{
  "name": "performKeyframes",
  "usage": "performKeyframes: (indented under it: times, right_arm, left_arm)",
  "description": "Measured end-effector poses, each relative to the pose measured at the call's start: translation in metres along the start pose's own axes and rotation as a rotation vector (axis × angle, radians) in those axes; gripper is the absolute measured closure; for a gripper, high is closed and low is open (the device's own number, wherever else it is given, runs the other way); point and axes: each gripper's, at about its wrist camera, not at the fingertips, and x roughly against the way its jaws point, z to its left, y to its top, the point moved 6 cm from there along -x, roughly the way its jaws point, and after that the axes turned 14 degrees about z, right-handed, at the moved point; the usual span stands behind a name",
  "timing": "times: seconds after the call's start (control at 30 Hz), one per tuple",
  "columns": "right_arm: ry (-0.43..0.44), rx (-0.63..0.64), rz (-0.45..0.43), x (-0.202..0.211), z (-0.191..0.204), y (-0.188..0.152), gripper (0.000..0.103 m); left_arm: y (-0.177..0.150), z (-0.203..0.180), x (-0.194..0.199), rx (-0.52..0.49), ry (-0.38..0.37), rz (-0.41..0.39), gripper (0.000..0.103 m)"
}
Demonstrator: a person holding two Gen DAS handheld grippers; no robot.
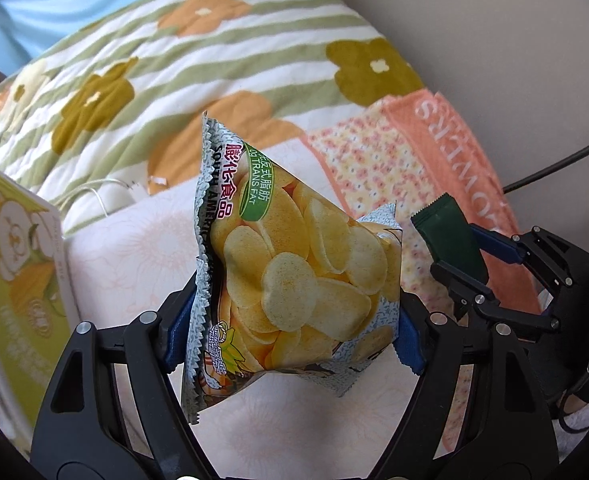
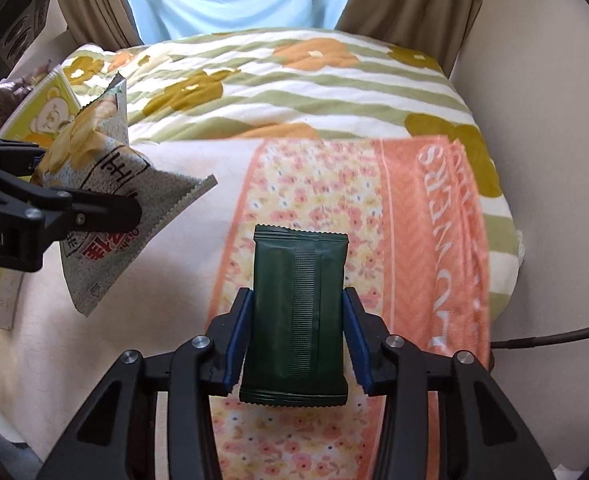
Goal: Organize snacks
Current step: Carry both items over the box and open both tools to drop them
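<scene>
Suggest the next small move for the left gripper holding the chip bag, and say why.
Probably carry the chip bag leftward toward the green box with the bear print and lower it there. The left gripper is shut on the bag, held clear of the bedding, and the box stands just to its left. The right gripper holds a dark green packet, so it isn't free.

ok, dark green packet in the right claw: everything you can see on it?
The dark green packet is a flat, glossy foil-like pouch with crimped serrated ends and a ribbed seam running lengthwise. No print is visible on this side. It is pinched at both long edges by the right claw, above the orange floral towel.
</scene>
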Motion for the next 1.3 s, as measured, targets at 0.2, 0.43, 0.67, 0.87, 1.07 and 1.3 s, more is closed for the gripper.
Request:
performKeyframes:
  times: [0.2, 0.43, 0.67, 0.87, 1.07, 1.3]
  right_arm:
    - [0.017, 0.021, -0.087, 0.052, 0.012, 0.016, 0.063]
    - [0.062, 0.099, -0.186, 0.115, 0.057, 0.037, 0.063]
    - [0.102, 0.147, -0.268, 0.16, 0.132, 0.043, 0.063]
    - [0.169, 0.157, -0.281, 0.171, 0.201, 0.036, 0.063]
    - [0.18, 0.152, -0.258, 0.169, 0.255, 0.024, 0.063]
    - [0.161, 0.138, -0.225, 0.166, 0.28, 0.012, 0.063]
  left_arm:
    - [-0.013, 0.007, 0.068, 0.036, 0.023, -0.114, 0.026]
    - [-0.053, 0.041, 0.142, 0.111, 0.063, -0.229, 0.026]
    - [-0.117, 0.106, 0.189, 0.177, 0.124, -0.283, 0.026]
    - [-0.169, 0.161, 0.199, 0.213, 0.16, -0.277, 0.026]
    - [-0.196, 0.194, 0.173, 0.184, 0.144, -0.224, 0.026]
    - [-0.209, 0.197, 0.159, 0.154, 0.135, -0.215, 0.005]
